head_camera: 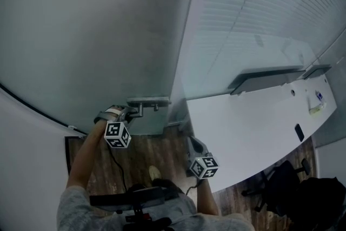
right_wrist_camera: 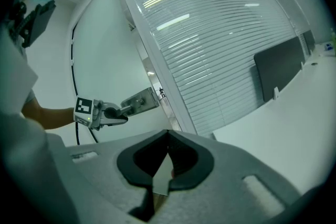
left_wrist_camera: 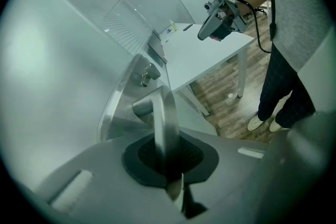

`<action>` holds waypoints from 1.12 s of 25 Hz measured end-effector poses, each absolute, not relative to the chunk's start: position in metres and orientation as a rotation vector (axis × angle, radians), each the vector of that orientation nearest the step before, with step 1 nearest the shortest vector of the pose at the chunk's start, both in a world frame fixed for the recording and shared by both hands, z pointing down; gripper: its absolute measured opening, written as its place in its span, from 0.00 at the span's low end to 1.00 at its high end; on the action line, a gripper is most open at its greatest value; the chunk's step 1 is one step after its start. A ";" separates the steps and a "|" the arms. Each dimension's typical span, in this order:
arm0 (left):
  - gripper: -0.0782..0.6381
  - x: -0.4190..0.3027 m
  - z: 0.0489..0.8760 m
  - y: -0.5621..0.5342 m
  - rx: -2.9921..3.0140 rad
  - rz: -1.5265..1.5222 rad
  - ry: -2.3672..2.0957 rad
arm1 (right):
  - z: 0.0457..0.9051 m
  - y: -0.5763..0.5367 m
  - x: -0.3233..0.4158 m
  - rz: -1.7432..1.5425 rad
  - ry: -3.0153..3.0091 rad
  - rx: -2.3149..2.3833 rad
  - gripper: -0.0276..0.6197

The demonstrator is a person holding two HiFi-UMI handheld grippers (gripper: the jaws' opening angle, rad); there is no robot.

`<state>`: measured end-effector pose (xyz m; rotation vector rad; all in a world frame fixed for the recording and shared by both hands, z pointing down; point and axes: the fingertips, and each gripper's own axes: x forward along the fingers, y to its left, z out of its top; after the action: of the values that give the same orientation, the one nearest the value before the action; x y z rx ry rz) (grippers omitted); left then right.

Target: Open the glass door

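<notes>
A person standing at a frosted glass door (head_camera: 92, 35) is gripping its metal door handle (head_camera: 148, 101) with the left tongs (head_camera: 136, 111), left of centre in the head view. In the left gripper view the lever is running up the middle of the frame between the two jaws, which are clenched on it. The handle is sitting at the door's right-hand edge, just beside the pale frame post (head_camera: 181, 62) that is dividing the door from a glazed partition (head_camera: 259, 13) lined with horizontal blinds. At the left of the right gripper view, the same tongs are clamping the lever where it is projecting from a steel plate (right_wrist_camera: 139, 100) on the door.

The right tongs (head_camera: 193, 143) are hanging low at bottom centre of the head view, well apart from the door and the handle, above a wood-patterned floor (head_camera: 162, 149). Their jaws are pressing together with nothing between them, and they are pointing toward the blinds.

A white bench (head_camera: 254, 127) is stretching along the foot of the partition across the right of the frame, with a dark office chair (head_camera: 278, 184) standing at its lower edge.
</notes>
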<state>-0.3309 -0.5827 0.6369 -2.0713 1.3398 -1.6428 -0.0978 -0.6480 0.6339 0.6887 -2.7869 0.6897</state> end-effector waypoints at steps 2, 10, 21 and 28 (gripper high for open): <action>0.11 -0.330 0.637 -0.582 -2.069 -1.639 1.338 | 0.634 -0.646 -0.097 0.687 -2.786 0.688 0.05; 0.11 -0.328 0.636 -0.579 -2.058 -1.619 1.328 | 0.630 -0.637 -0.092 0.671 -2.786 0.708 0.05; 0.11 -0.316 0.640 -0.564 -2.074 -1.607 1.286 | 0.626 -0.603 -0.078 0.675 -2.788 0.756 0.05; 0.11 -0.307 0.640 -0.551 -2.078 -1.599 1.262 | 0.616 -0.586 -0.059 0.652 -2.799 0.819 0.05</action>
<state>-0.3069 -0.5511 0.6400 -2.0777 1.2616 -1.5986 -0.0593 -0.5864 0.6160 0.8191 -2.7991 0.6523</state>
